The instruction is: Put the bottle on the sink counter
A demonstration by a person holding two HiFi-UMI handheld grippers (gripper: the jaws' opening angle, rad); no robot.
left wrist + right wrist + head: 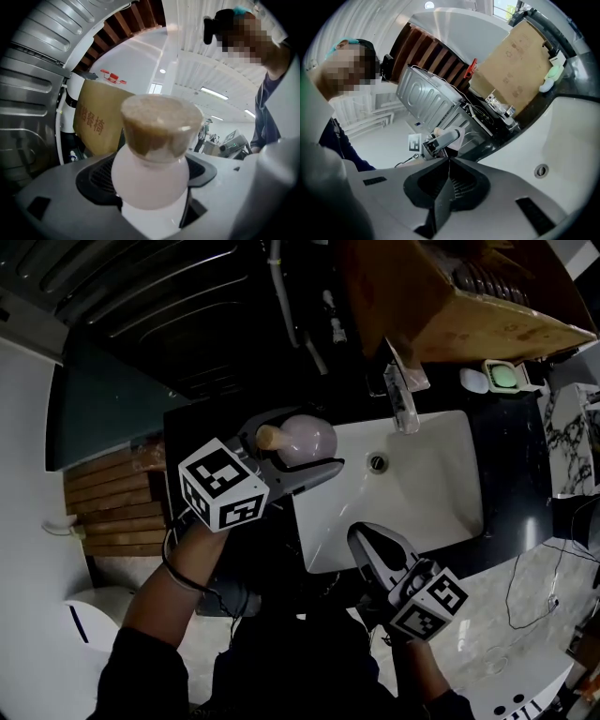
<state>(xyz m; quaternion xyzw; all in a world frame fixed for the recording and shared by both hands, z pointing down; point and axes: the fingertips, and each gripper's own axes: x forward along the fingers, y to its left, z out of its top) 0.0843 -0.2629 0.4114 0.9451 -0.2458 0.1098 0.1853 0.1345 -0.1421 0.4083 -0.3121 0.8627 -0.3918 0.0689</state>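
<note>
Grips the bottle (152, 180) in left tongs (317, 448), over the dark surface (192, 432) beside the sink (441, 498). Shows right tongs (361, 540) pressed together, empty. Not yet set down; to lower, then let go.

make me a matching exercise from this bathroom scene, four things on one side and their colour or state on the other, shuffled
Column one:
1. bottle
2. right gripper
3. sink
4. cardboard box

Column two:
A. jaws together, nothing between them
B. white, with a drain
C. clamped in the jaws of the left gripper
D. brown, beyond the sink

Pairs: 1-C, 2-A, 3-B, 4-D
</note>
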